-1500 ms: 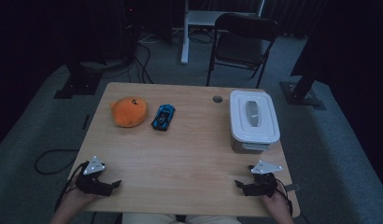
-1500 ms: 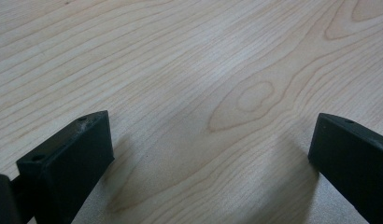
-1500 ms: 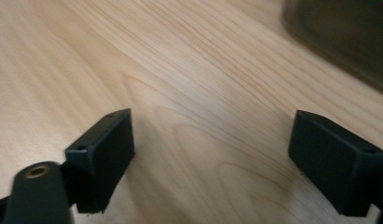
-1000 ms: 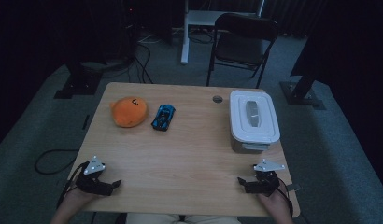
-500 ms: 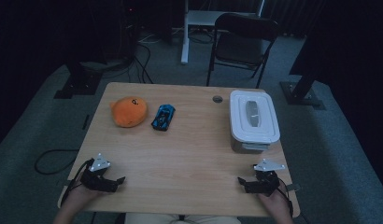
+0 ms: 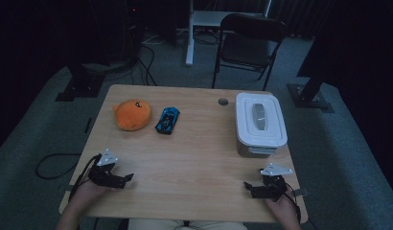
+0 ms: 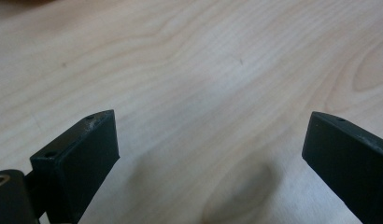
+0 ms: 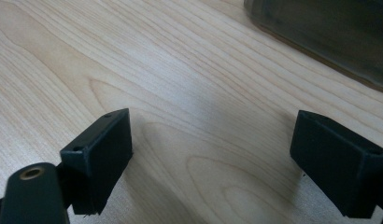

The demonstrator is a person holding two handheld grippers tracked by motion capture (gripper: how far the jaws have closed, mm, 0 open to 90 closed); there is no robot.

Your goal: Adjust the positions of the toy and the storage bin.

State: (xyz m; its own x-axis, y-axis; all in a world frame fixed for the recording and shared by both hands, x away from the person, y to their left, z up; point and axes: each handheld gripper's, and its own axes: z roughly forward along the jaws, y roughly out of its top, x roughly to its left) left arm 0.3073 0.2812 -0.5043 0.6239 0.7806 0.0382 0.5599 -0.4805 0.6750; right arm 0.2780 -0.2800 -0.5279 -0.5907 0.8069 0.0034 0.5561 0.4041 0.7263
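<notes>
An orange plush toy [image 6: 132,114] lies at the far left of the wooden table [image 6: 199,158], with a small blue toy car [image 6: 167,120] just to its right. A white lidded box [image 6: 260,123] stands at the far right. My left gripper [image 6: 127,178] rests near the front left edge, open, with only bare wood between its jaws [image 7: 208,154]. My right gripper [image 6: 248,187] rests near the front right edge, also open and empty [image 8: 210,154]. The box's dark wall [image 8: 329,32] fills the top right of the right gripper view.
A small round grommet [image 6: 223,101] sits in the tabletop near the back edge. A black folding chair [image 6: 249,43] and a white stand [image 6: 199,24] are beyond the table. Cables [image 6: 51,163] trail on the floor to the left.
The left gripper has shifted slightly right and forward over the table. The right gripper has barely moved.
</notes>
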